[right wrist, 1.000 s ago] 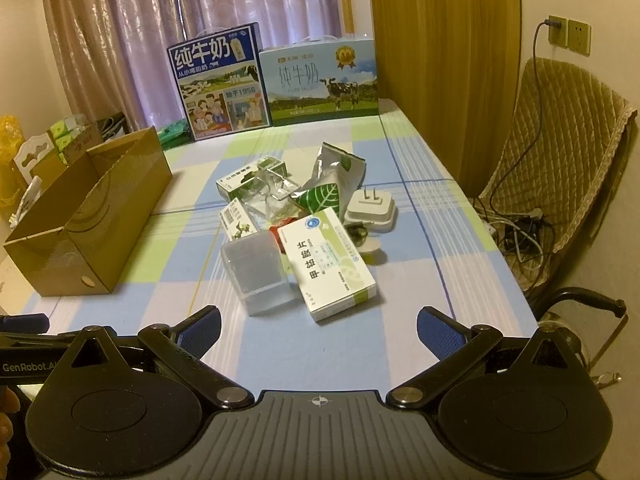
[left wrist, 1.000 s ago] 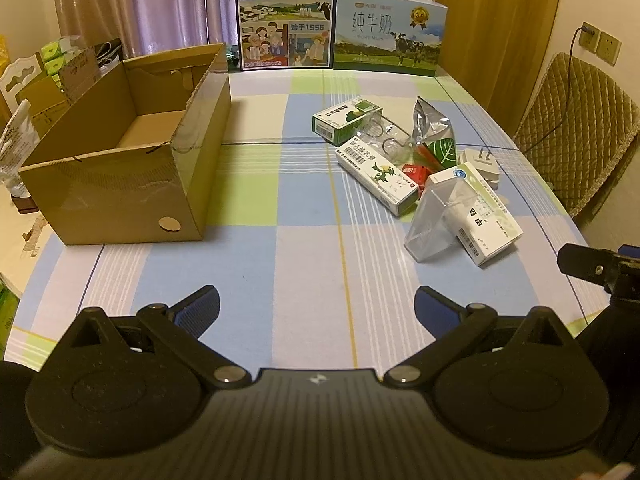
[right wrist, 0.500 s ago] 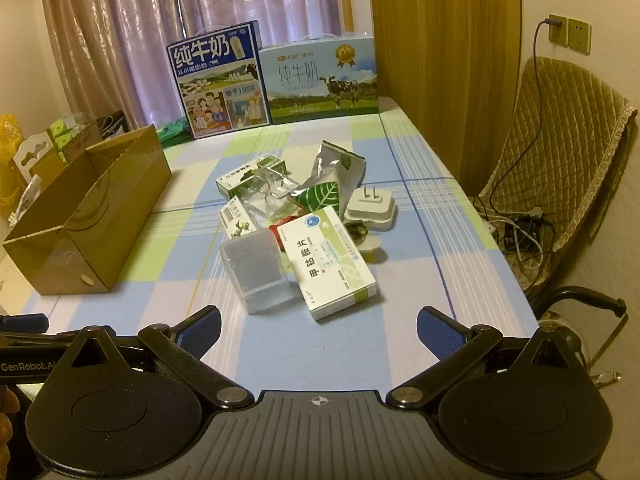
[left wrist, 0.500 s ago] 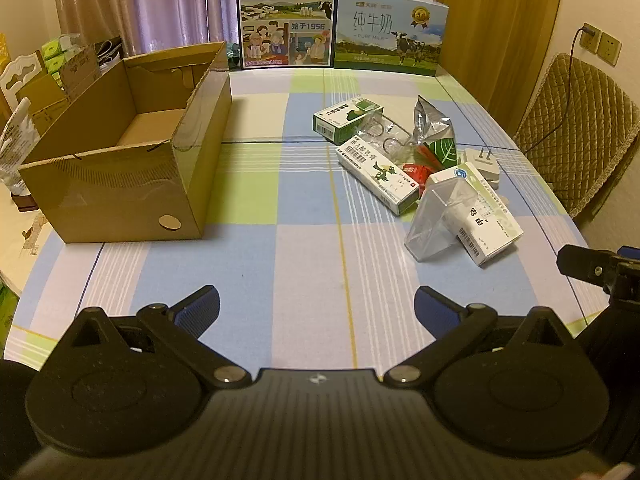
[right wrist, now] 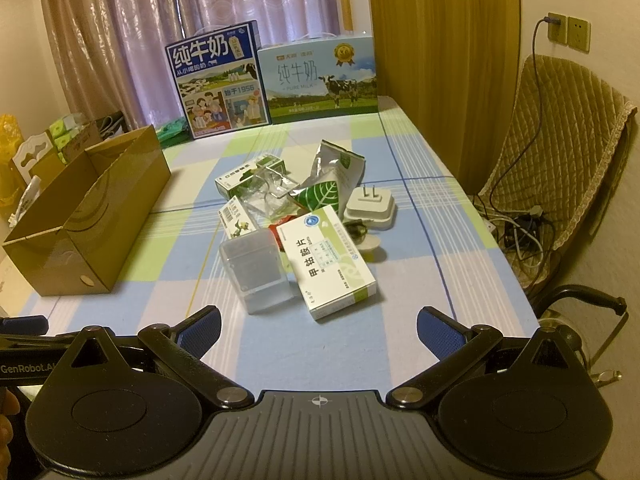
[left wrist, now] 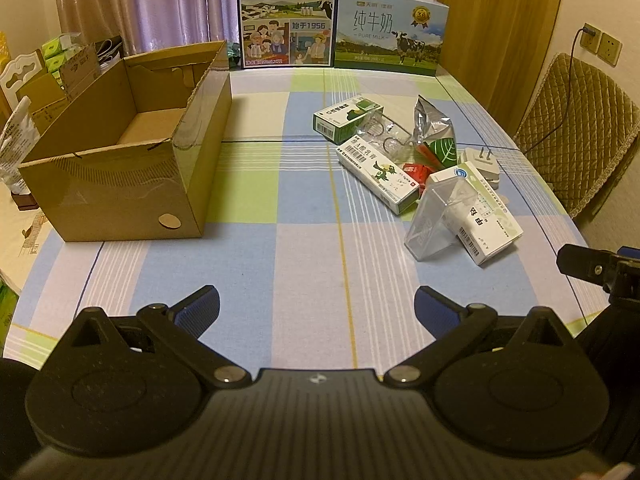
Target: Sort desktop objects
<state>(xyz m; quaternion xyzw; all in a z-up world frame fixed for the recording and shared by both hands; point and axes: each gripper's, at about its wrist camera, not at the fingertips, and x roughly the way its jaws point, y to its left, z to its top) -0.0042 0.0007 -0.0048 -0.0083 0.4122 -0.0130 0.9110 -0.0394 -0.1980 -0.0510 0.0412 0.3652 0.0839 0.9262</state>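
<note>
A heap of small items lies on the checked tablecloth: a clear plastic box [right wrist: 256,270], a white-and-green medicine box [right wrist: 326,260], a long white box [left wrist: 378,168], a green-and-white box [left wrist: 346,118], a silver leaf-print pouch [right wrist: 330,184], a white plug adapter [right wrist: 370,206] and a small red packet [left wrist: 414,170]. An open cardboard box [left wrist: 120,152] stands at the left, nothing visible inside. My left gripper [left wrist: 316,306] is open over the near table edge, well short of everything. My right gripper [right wrist: 318,324] is open too, just before the clear box and the medicine box.
Two milk cartons [left wrist: 286,16] [left wrist: 390,36] stand at the table's far end before curtains. A padded chair [right wrist: 560,148] and a tangle of cables [right wrist: 516,228] are off the right edge. Bags and boxes [left wrist: 60,64] crowd the left side.
Both views have crept slightly forward towards the table; no object has moved and both grippers stay open.
</note>
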